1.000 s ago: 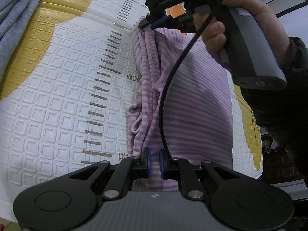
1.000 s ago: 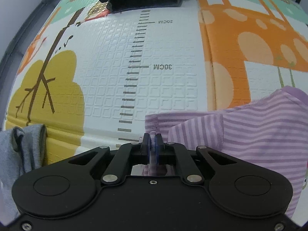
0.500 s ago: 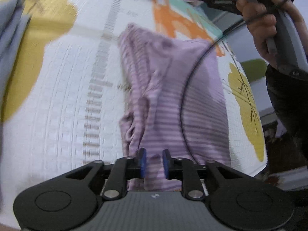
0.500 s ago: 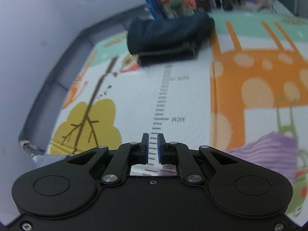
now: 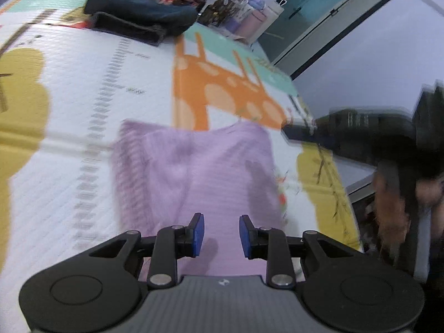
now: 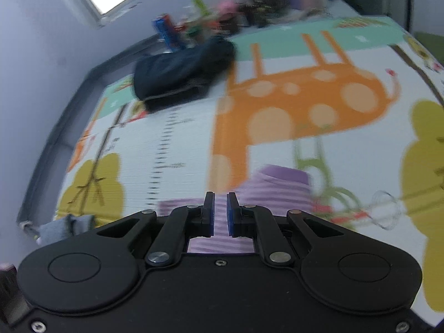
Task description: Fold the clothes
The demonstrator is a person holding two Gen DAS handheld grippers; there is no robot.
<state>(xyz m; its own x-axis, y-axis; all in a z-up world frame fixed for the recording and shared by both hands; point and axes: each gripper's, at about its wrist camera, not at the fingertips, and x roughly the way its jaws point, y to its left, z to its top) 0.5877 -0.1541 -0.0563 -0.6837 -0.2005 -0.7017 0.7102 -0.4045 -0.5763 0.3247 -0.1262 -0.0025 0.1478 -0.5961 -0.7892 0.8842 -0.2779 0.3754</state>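
Fingers apart, both grippers empty above the lilac striped top.
Right gripper nearly closed; garment lies folded narrow on the play mat.

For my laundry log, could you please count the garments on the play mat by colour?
Purple striped knit garment: 1
Dark navy folded garment: 1
Grey cloth at the mat's edge: 1
Total: 3
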